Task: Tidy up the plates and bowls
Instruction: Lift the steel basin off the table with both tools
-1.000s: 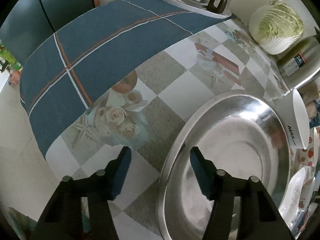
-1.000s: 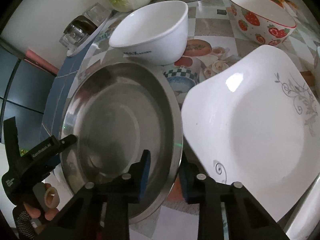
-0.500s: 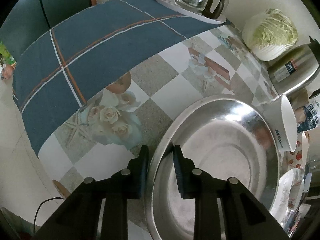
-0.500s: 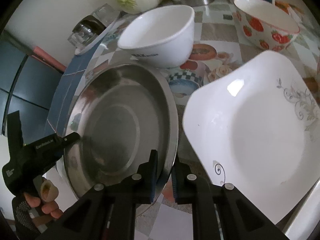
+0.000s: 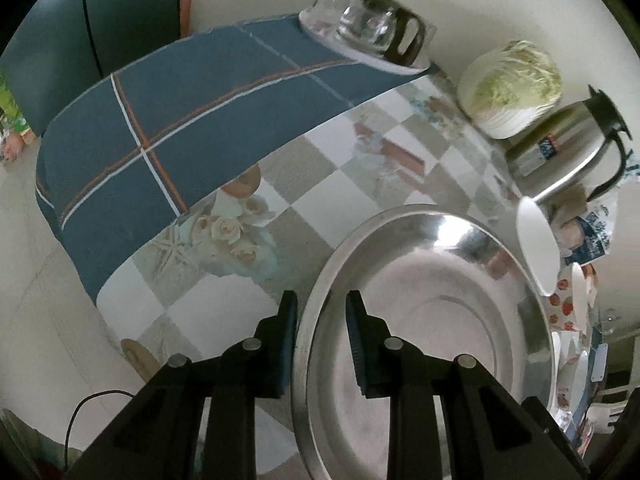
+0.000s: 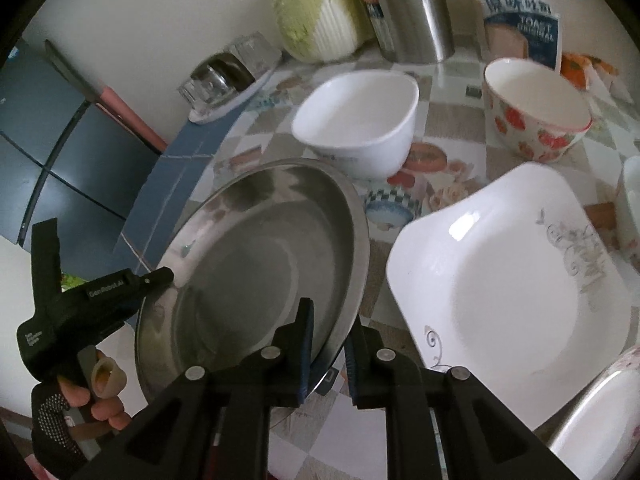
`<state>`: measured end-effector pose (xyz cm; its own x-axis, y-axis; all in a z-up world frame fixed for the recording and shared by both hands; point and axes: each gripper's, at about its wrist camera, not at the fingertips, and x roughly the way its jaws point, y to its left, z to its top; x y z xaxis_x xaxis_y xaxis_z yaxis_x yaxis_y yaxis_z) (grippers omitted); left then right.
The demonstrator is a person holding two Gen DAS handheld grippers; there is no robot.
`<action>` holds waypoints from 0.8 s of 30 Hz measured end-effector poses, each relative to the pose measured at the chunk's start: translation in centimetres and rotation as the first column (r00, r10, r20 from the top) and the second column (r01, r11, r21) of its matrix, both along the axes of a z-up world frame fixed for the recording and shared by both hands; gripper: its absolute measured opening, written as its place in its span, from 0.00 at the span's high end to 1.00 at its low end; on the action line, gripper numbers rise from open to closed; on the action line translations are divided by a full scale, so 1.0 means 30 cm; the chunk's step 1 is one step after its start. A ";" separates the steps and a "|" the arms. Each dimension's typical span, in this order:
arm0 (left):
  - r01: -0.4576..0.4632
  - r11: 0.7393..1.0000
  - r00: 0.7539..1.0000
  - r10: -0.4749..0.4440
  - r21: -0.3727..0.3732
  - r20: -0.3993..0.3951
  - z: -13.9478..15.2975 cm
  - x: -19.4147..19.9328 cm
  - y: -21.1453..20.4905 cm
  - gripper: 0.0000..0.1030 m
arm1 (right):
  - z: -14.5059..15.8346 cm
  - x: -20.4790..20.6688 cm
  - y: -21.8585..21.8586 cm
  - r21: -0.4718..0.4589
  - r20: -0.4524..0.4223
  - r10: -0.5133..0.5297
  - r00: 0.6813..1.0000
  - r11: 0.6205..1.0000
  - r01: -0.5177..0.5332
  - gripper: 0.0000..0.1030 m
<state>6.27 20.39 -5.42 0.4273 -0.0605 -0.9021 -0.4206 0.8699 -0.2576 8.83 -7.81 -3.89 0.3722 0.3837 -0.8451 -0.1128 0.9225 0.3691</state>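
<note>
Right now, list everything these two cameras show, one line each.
steel basin: 1, silver, table's near left, rim pinched on both sides
square plate: 1, white, right of basin
white bowl: 1, behind basin
strawberry bowl: 1, white and red, far right
cabbage: 1, pale green, by wall
kettle: 1, steel, beside cabbage
toast bag: 1, blue and white
glass jug: 1, clear, on tray
left gripper: black, on basin rim
right gripper: black, on basin rim

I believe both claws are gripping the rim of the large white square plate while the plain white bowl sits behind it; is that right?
Not quite: in both wrist views the left claw and right claw are clamped on the rim of the steel basin, not the white square plate, which lies untouched beside it. The plain white bowl does sit behind the basin.
</note>
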 end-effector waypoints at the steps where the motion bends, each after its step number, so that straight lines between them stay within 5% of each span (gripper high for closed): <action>1: 0.001 1.000 1.000 -0.001 0.002 0.008 0.013 -0.005 -0.006 0.75 | 0.019 -0.014 -0.021 0.002 0.009 0.002 1.000 1.000 -0.002 0.85; 16: 0.185 0.979 0.974 -0.194 0.079 0.117 0.245 0.067 -0.279 0.75 | 0.184 -0.063 -0.219 0.031 0.163 -0.076 0.984 0.997 0.072 0.85; 24: 0.276 0.958 0.950 -0.283 0.073 0.131 0.268 0.089 -0.444 0.75 | 0.192 -0.079 -0.408 0.061 0.179 -0.160 0.971 0.987 0.151 0.84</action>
<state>8.95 7.08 2.63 0.5213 -0.1487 -0.8403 -0.1222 0.9615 -0.2460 6.46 -20.04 1.88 0.5770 0.3462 -0.7398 -0.0388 0.9163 0.3986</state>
